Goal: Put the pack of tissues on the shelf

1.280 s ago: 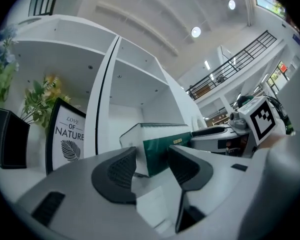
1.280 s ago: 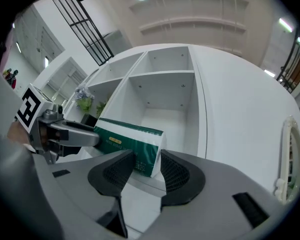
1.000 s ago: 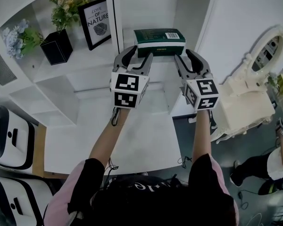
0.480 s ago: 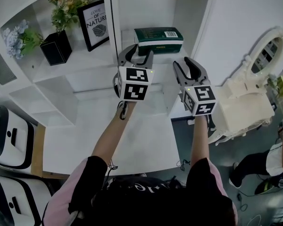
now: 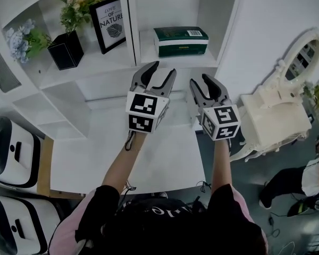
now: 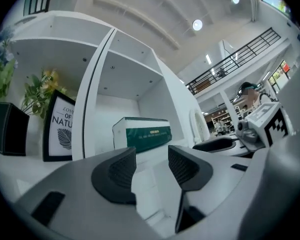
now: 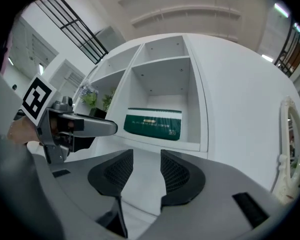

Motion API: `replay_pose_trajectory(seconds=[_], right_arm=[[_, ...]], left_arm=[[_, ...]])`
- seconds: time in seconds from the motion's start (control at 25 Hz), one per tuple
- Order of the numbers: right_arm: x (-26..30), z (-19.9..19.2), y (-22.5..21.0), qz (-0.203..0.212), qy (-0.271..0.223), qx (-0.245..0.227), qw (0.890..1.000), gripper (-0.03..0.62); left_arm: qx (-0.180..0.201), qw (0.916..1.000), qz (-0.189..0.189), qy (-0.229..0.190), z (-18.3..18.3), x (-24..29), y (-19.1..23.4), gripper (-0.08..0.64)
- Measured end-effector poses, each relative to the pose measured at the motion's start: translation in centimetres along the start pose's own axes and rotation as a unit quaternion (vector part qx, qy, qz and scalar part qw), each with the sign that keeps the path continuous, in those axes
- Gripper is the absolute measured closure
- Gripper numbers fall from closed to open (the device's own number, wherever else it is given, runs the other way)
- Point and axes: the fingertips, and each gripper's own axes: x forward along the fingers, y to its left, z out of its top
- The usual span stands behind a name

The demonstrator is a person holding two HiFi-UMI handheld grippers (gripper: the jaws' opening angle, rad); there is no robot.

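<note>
One pack of tissues (image 5: 181, 40) lies on the shelf (image 5: 175, 62). Two tools, left gripper (image 5: 164, 69) and right gripper (image 5: 200, 81), hang below it, jaws spread and empty. One framed print (image 6: 60, 129) is partly cut off by the divider (image 6: 92, 99).

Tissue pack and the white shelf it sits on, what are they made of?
Tissue pack: probably thin plastic wrap, maybe card; dark green and smooth, with a printed barcode label. Shelf: looks like white painted or laminated board, flat, matte and crisp-edged; what's underneath can't be seen.
</note>
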Motion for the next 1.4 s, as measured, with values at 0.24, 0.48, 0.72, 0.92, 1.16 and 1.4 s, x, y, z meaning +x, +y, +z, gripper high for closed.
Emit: replay_pose_trajectory(seconds=[0.24,0.48,0.72,0.92,1.16,1.4], right_arm=[[-1.2,-3.6,4.8,0.017,0.025,0.041,0.999,0.394],[-3.1,-6.6,10.5,0.031,0.055,0.073,0.995,0.397],[-5.5,-8.5,17.2,0.044,0.082,0.098,0.991,0.402],[-7.1,-9.6,23.4,0.053,0.104,0.116,0.986,0.405],[-9.3,-9.6,30.3,0.061,0.120,0.119,0.984,0.408],[-11.8,-9.6,36.7,0.066,0.126,0.127,0.982,0.417]], left_arm=[[-0.035,0.9984,-0.045,0.000,-3.5,-6.1,-1.5,0.357],[-0.081,0.9944,-0.063,0.026,-7.9,-13.5,-1.4,0.357],[-0.096,0.9921,-0.066,0.047,-11.3,-21.8,-0.2,0.357],[-0.113,0.9895,-0.060,0.067,-13.6,-28.8,1.2,0.357],[-0.137,0.9855,-0.051,0.086,-15.9,-36.7,2.4,0.371],[-0.147,0.9827,-0.045,0.103,-17.7,-44.0,3.7,0.410]])
